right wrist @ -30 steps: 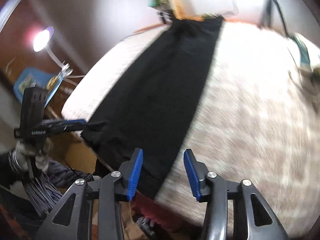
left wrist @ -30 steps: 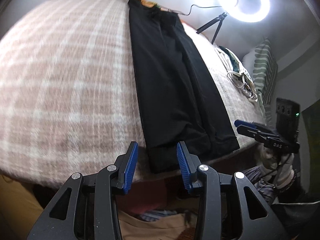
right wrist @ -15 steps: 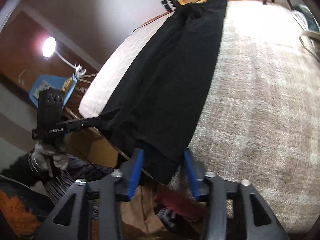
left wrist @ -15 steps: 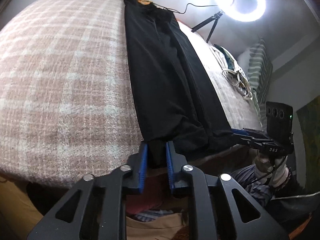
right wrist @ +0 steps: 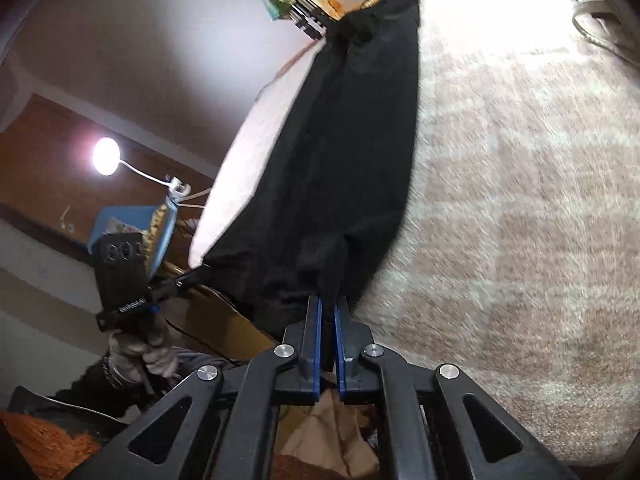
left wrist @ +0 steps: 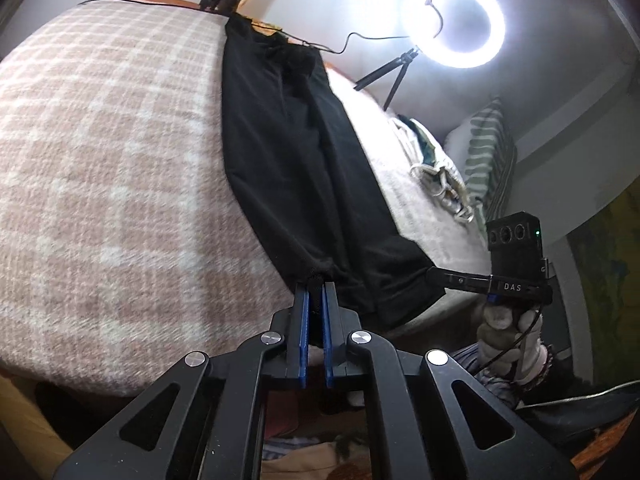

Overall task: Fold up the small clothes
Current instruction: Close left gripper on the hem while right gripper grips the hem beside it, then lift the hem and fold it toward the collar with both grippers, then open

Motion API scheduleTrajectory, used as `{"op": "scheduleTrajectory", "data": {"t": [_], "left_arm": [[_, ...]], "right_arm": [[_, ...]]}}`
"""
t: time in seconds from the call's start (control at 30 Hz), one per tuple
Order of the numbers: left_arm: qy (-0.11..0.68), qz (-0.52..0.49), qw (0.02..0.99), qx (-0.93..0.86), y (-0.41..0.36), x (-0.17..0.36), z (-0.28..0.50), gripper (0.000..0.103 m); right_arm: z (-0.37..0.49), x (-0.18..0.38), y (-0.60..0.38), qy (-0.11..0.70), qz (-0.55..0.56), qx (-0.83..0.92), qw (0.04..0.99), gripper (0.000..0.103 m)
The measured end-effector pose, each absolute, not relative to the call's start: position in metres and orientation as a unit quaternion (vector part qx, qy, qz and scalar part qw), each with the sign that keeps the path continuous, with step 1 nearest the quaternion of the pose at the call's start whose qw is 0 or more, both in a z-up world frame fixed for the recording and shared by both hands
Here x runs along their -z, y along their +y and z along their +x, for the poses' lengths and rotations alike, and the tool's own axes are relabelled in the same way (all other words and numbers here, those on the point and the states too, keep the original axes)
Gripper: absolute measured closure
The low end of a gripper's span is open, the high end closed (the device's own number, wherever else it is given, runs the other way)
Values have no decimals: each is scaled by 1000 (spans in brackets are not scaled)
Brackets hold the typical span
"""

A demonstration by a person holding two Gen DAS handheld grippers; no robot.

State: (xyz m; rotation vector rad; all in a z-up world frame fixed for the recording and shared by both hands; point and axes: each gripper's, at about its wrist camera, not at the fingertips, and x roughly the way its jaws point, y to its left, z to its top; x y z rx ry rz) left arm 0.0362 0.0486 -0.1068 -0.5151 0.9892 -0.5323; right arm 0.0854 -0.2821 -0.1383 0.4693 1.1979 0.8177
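Black trousers [left wrist: 296,168] lie stretched lengthwise on a pink-and-white checked blanket [left wrist: 100,160], waist at the far end, leg hems at the near bed edge. My left gripper [left wrist: 315,288] is shut on the left hem corner. My right gripper [right wrist: 327,304] is shut on the right hem corner of the trousers [right wrist: 340,168]. Each gripper shows in the other's view: the right one [left wrist: 434,275] pinching the hem, the left one [right wrist: 188,278] likewise. The hem is lifted slightly off the blanket [right wrist: 520,200].
A lit ring light on a small tripod [left wrist: 454,26] stands at the far right of the bed. A pile of clothes [left wrist: 436,172] and a striped pillow [left wrist: 492,160] lie to the right. A desk lamp [right wrist: 106,156] glows at left. A wooden bed edge [right wrist: 224,316] lies below.
Both grippers moved onto the near hem of the trousers and closed from open to shut on its two corners; the hem now bunches and lifts between them.
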Motion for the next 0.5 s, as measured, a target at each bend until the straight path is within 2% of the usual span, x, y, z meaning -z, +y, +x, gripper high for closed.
{"op": "scheduleTrajectory", "data": {"t": [0.5], "left_arm": [[430,-258,829,247,49,81,96,99]], "right_arm": [[144,105,-277,514,241,-369,736,100]]}}
